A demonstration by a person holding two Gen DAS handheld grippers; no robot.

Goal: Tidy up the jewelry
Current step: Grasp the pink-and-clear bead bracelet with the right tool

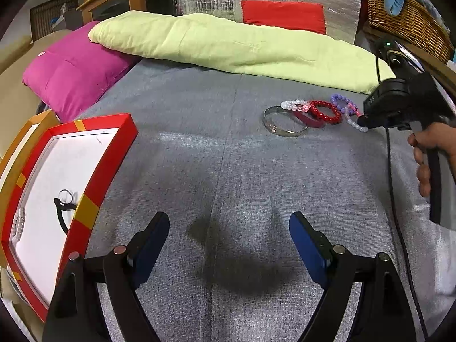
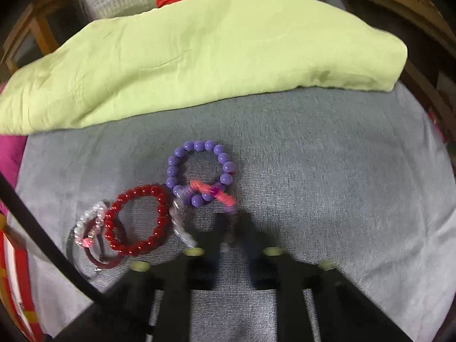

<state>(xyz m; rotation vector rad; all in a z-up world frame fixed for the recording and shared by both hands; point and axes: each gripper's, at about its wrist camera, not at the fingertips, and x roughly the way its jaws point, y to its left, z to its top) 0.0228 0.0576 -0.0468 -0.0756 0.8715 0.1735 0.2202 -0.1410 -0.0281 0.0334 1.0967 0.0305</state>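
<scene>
Several bracelets lie clustered on the grey bedspread: a silver bangle [image 1: 270,126], a white-pink beaded one [image 1: 290,104], a red beaded one [image 1: 322,103] [image 2: 159,199], a purple beaded one [image 1: 337,98] [image 2: 196,146] and a clear beaded one [image 1: 354,125] [image 2: 181,228]. My right gripper [image 2: 232,222] [image 1: 360,120] points down at the cluster's right end, its fingers drawn together on the clear beaded bracelet, blurred. My left gripper [image 1: 229,222] hangs open over bare bedspread, nothing between its fingers. The red-rimmed box [image 1: 114,148] at left holds a ring [image 1: 65,193], a black tie and pearl beads.
A folded green duvet [image 1: 228,45] lies just behind the bracelets, with a magenta pillow [image 1: 74,68] at far left. A wicker basket [image 1: 407,20] stands at back right. A black cable [image 1: 393,185] trails down the right side by the person's hand [image 1: 427,154].
</scene>
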